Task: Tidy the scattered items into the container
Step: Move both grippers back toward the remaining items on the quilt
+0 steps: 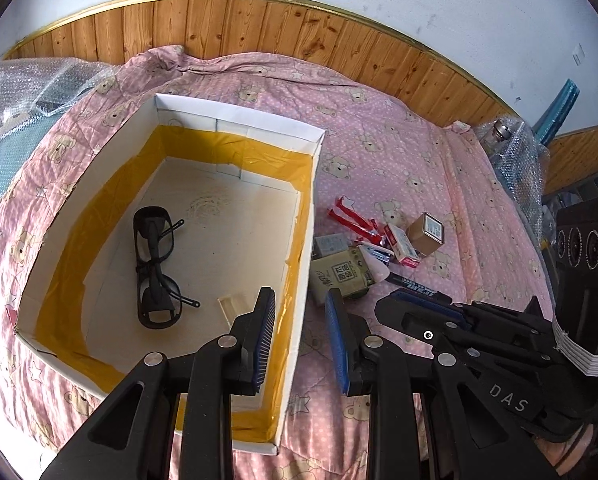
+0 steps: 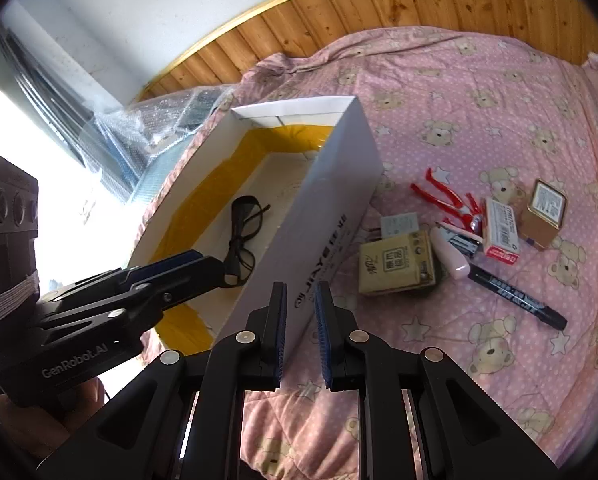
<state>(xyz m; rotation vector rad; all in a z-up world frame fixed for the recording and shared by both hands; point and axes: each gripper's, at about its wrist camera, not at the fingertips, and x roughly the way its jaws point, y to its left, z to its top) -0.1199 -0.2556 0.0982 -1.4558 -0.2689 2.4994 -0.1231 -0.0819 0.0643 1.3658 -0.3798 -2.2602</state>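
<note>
One item, black glasses (image 1: 155,268), is seen inside the white box (image 1: 235,116) on a pink quilt (image 1: 399,128). Left outside, just right of box: marker (image 2: 515,294), red razors (image 2: 443,196), small cartons (image 2: 397,262). Left gripper (image 1: 301,308) and right gripper (image 2: 301,300) are held apart, empty.

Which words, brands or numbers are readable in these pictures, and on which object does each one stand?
"DAS": on the right gripper body, left wrist view.
"GenRobot.AI": on the left gripper body, right wrist view.
White box side print: dark lettering, not readable.
Tan tissue pack, black marker, red-white small box, brown box: print too small or blurred.
</note>
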